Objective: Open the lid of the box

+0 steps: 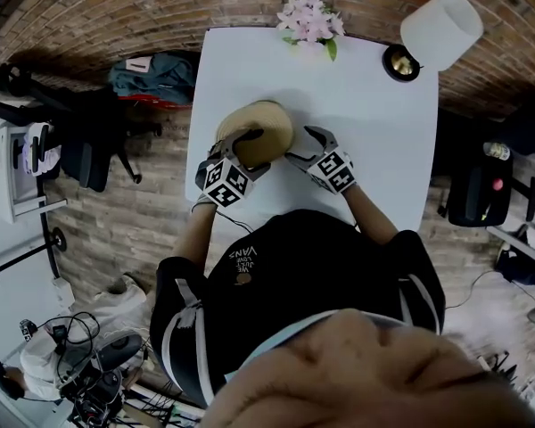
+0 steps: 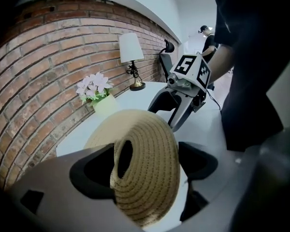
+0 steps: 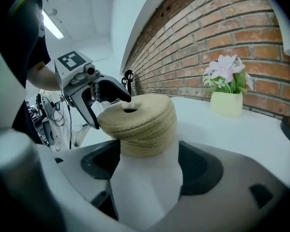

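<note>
A round woven straw box [image 1: 260,130] stands in the middle of the white table [image 1: 374,123]. Its lid [image 3: 135,111], with a dark hole in the centre, sits slightly askew on the body [image 3: 147,141]. My left gripper [image 1: 252,152] is at the box's near left side, open. One finger lies over the lid's top and the other below its rim. In the left gripper view the lid [image 2: 147,170] fills the gap between the wide jaws. My right gripper [image 1: 301,145] is open just right of the box, which stands right ahead of its jaws.
A pot of pink flowers [image 1: 310,20] stands at the table's far edge and a lamp with a white shade [image 1: 437,29] at the far right corner. A brick wall runs behind the table. Bags and a dark chair [image 1: 98,145] are on the floor to the left.
</note>
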A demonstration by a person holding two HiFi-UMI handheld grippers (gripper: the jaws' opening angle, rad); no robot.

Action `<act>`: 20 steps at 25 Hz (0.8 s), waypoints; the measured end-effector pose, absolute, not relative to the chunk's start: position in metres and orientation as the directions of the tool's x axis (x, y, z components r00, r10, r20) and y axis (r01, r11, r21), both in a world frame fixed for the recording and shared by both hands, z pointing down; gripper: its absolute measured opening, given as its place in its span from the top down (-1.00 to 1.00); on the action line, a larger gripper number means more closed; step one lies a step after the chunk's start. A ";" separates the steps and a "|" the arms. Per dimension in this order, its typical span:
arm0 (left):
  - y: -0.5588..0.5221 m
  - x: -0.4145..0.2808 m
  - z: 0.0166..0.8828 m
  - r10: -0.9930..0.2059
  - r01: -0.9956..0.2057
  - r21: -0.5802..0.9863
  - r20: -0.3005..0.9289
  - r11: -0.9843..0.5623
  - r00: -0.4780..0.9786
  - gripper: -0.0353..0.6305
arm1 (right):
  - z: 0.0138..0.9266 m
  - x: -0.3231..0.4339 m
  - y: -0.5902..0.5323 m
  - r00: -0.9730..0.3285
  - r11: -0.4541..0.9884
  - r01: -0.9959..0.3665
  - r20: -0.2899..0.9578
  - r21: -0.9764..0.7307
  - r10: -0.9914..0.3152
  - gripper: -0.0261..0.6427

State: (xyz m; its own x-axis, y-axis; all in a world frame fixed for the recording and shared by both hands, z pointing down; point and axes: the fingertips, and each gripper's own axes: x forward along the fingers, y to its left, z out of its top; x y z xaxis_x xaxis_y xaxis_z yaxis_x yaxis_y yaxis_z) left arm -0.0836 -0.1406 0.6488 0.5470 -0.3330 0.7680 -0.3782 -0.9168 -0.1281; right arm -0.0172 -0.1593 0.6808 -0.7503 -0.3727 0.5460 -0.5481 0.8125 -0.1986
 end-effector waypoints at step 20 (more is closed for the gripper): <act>-0.128 -0.078 0.692 -0.122 -0.231 -0.051 0.944 -0.972 0.306 -0.33 | 0.690 -0.035 -0.163 -0.765 0.862 -0.477 0.564 -0.170 -0.311 -0.11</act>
State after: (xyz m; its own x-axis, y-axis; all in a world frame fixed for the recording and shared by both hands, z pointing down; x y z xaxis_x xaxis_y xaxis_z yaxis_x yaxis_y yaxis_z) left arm -0.0777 -0.1276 0.6918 0.3062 -0.1224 0.9441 -0.2307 -0.9717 -0.0512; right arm -0.0353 -0.1630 0.6903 -0.7650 -0.3113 0.5638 -0.4766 0.8624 -0.1704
